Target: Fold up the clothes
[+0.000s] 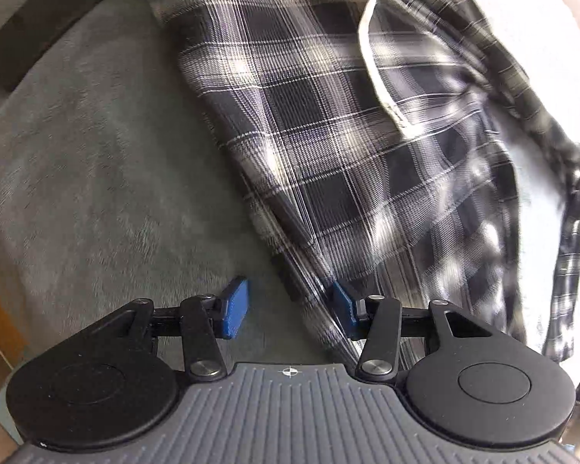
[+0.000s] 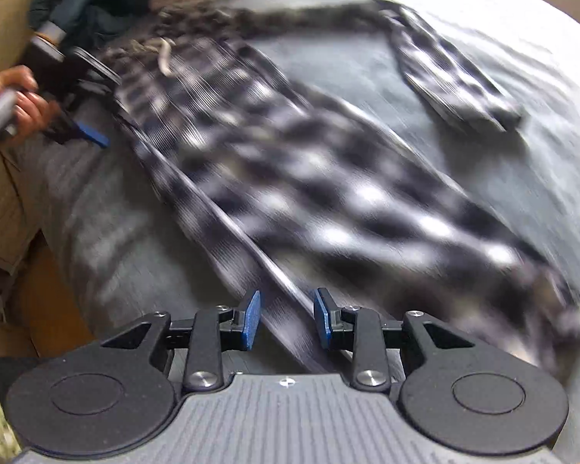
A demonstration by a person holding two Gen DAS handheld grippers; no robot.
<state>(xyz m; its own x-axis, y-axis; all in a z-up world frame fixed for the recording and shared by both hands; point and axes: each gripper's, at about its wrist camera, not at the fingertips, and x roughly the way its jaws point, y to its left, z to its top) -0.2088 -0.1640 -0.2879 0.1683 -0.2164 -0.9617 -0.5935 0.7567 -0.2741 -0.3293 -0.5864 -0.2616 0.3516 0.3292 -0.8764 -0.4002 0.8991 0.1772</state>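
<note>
1. A soft grey blanket covers the bed.
2. A black-and-white plaid shirt, thin woven cloth, lies spread flat on it.
3. The left gripper and right gripper hover at the shirt's edge, jaws open, blue pads gripping nothing.

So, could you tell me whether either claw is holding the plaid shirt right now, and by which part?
Neither holds anything. The left claw and the right claw both stand open over the long folded edge of the plaid shirt, pads not pressing it.
</note>
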